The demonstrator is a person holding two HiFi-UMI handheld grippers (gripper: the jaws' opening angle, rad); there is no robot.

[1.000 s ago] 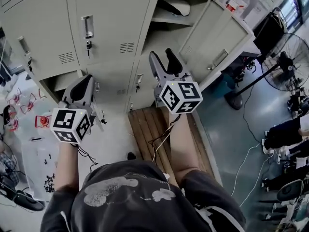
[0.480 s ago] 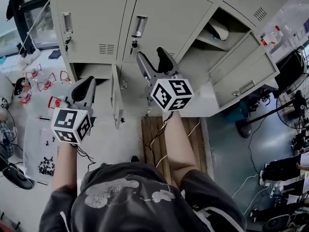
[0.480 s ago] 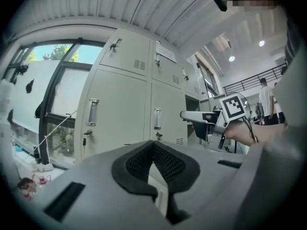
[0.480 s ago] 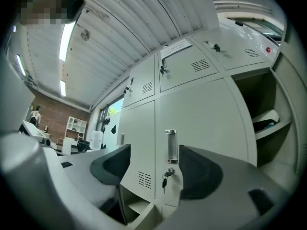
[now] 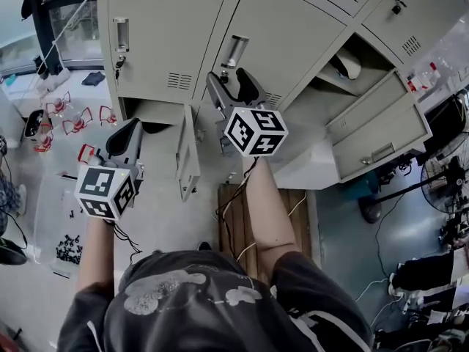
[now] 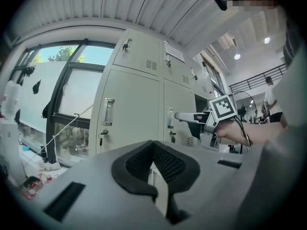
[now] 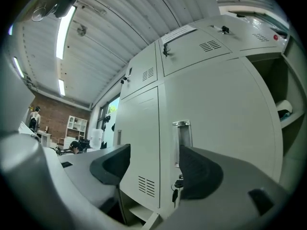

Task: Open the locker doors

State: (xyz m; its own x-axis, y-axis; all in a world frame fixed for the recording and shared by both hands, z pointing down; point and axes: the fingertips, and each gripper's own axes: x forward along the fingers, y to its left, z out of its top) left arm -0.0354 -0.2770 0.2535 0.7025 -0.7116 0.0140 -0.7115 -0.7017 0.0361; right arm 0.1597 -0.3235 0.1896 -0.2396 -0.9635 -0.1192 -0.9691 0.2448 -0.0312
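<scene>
A bank of beige lockers [image 5: 168,28] fills the top of the head view. My right gripper [image 5: 231,86] is open, its jaws spread just below the recessed handle [image 5: 234,50] of a closed middle door [image 5: 293,35]. In the right gripper view the right gripper [image 7: 153,169] frames that door's edge, with the handle [image 7: 183,140] and hanging keys [image 7: 176,186] by the right jaw and nothing gripped. My left gripper [image 5: 126,134] hangs lower left, shut and empty [image 6: 153,145], in front of another closed door with a handle [image 5: 120,34]. A small lower door [image 5: 187,152] stands open between the grippers.
To the right, two lockers stand open with their doors [image 5: 381,130] swung out and a pale object on a shelf [image 5: 348,63]. A wooden pallet [image 5: 234,204] lies at the person's feet. Red-and-white items [image 5: 69,119] litter the floor at left. A fan [image 5: 458,174] stands far right.
The view has swung left along the lockers. My right gripper has risen towards the middle door's handle and its jaws have widened. The left gripper has kept its place, still shut.
</scene>
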